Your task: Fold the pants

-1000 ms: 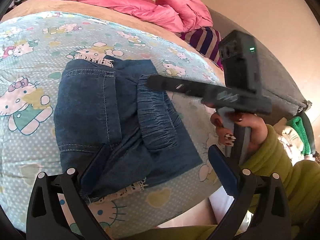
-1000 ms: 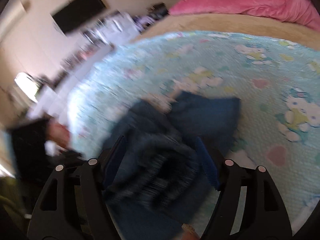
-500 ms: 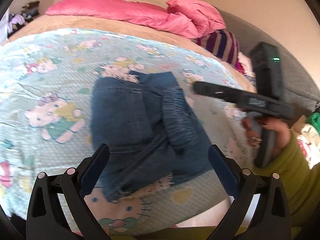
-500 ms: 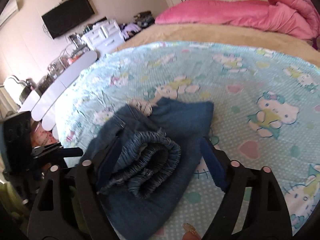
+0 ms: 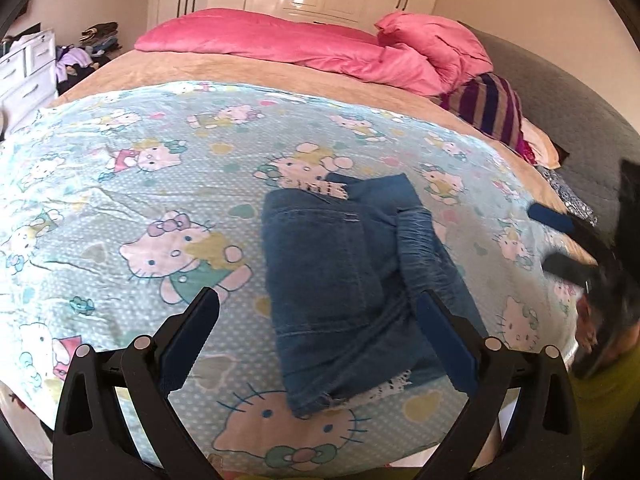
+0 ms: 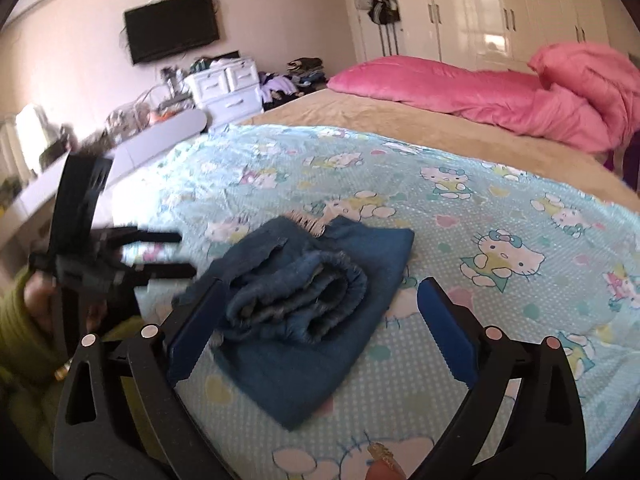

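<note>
Folded blue denim pants (image 5: 344,280) lie on the Hello Kitty blanket (image 5: 160,184) near the bed's front edge, with the elastic waistband bunched on top (image 6: 304,296). My left gripper (image 5: 316,344) is open and empty, held back above the front of the pants. My right gripper (image 6: 320,320) is open and empty, also held back from the pants. Each gripper shows in the other's view, the right one (image 5: 560,240) at the right edge and the left one (image 6: 176,252) at the left, both blurred.
Pink pillows and duvet (image 5: 320,48) lie at the head of the bed. A striped cushion (image 5: 492,108) sits by the grey headboard side. White drawers (image 6: 228,88) and a wall TV (image 6: 172,28) stand beyond the bed.
Both grippers have pulled back and up from the pants. The right gripper has moved from over the pants to the right side. The pants lie still.
</note>
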Available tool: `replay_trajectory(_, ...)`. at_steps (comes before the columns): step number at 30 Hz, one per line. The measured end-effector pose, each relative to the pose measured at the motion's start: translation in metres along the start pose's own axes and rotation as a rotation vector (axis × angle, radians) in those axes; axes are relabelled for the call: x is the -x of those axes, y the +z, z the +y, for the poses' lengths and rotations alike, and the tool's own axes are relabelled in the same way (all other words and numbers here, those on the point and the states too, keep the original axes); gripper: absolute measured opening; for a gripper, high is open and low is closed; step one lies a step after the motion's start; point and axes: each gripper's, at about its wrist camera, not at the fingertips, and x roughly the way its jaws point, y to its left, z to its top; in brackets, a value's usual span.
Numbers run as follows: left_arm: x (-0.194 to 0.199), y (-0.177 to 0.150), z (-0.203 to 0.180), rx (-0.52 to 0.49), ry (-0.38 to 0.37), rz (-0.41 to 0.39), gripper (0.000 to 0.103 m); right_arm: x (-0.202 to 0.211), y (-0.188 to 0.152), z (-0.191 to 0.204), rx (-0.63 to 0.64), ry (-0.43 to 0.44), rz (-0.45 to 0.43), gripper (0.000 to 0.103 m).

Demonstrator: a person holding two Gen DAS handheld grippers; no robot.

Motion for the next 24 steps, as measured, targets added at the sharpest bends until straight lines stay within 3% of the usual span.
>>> replay_trajectory(9, -0.008, 0.006, 0.012, 0.026, 0.052, 0.018, 0.099, -0.006, -0.021, 0.049, 0.185, 0.043, 0.051, 0.090)
replay_trajectory(20, -0.032, 0.019, 0.024, 0.038, 0.075, 0.057, 0.099, -0.028, -0.027, 0.082, 0.255, 0.130, 0.094, 0.090)
replay_trajectory(24, -0.043, 0.030, 0.033, 0.079, 0.015, 0.067, 0.099, -0.036, -0.025, 0.093, 0.291, 0.140, 0.108, 0.085)
